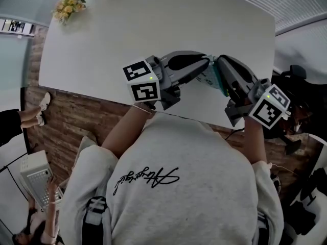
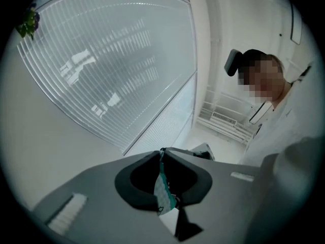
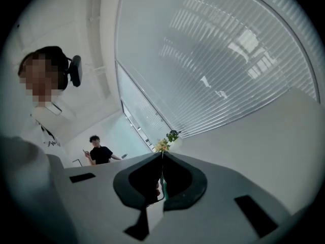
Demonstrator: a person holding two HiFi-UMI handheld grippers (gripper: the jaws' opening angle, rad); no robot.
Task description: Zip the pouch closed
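Pinched shut with the left gripper (image 2: 162,152), jaws closed tight on a teal-and-white edge of the pouch (image 2: 163,189). Pinched likewise with the right gripper (image 3: 162,155), jaws pressed together on a thin teal strip of the same pouch; cannot tell whether zipper pull or fabric. Tips almost nose to nose over the table (image 1: 153,29), with the pouch strung between them, just inside the near edge and toward the near right corner. Cannot tell whether lying on the surface or lifted off it. Beyond the tips, broad open white top out to the far edge, with flowers (image 1: 69,5) at the far left corner. Behind the marker cubes (image 1: 143,83), the near edge close, then brick floor (image 1: 76,121). Black-and-white square codes on both cubes. Cursive script (image 1: 145,179) across the back of the sweatshirt (image 1: 204,198), not legible. A small mark low on the pouch edge, too small to read.
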